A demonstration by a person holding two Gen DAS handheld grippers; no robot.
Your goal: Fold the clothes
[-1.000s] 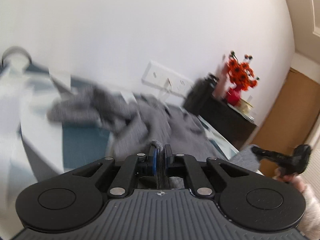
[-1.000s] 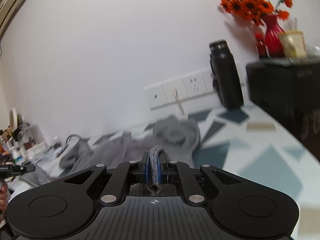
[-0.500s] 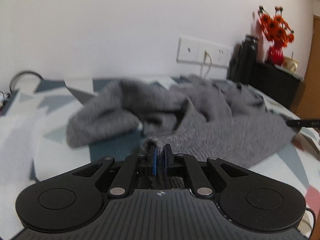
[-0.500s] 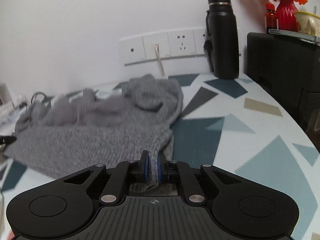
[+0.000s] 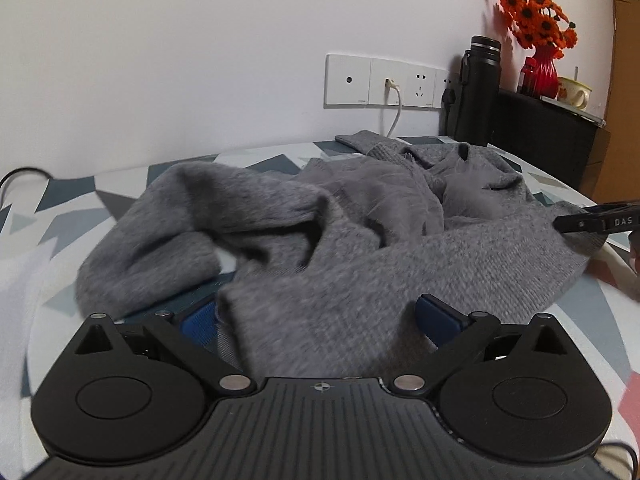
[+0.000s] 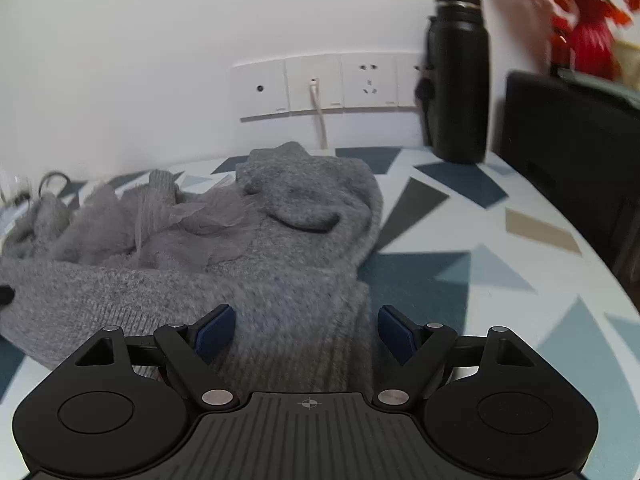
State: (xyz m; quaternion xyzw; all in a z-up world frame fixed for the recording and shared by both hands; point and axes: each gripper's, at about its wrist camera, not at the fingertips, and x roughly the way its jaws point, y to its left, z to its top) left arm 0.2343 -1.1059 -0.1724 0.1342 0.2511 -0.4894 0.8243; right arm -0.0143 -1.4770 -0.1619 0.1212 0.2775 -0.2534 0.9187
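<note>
A grey knitted sweater [image 5: 360, 232] lies crumpled on the patterned tabletop [image 5: 52, 264], its hem edge toward me. My left gripper [image 5: 320, 322] is open, blue pads spread apart, with the sweater's near hem lying loose between them. In the left wrist view the other gripper's black finger [image 5: 596, 222] rests at the sweater's right corner. In the right wrist view the same sweater [image 6: 280, 248] fills the left and middle, with sheer grey fabric bunched on it. My right gripper [image 6: 306, 330] is open too, and the ribbed hem corner lies between its pads.
A black flask [image 6: 458, 76] stands by the wall sockets [image 6: 324, 86], where a white cable is plugged in. A dark cabinet [image 6: 572, 148] at the right holds a red vase of orange flowers [image 5: 540, 40]. Cables [image 5: 20, 178] lie at the far left.
Both grippers came down to the table with the sweater hem and opened, letting the hem go. The sweater now rests on the table.
</note>
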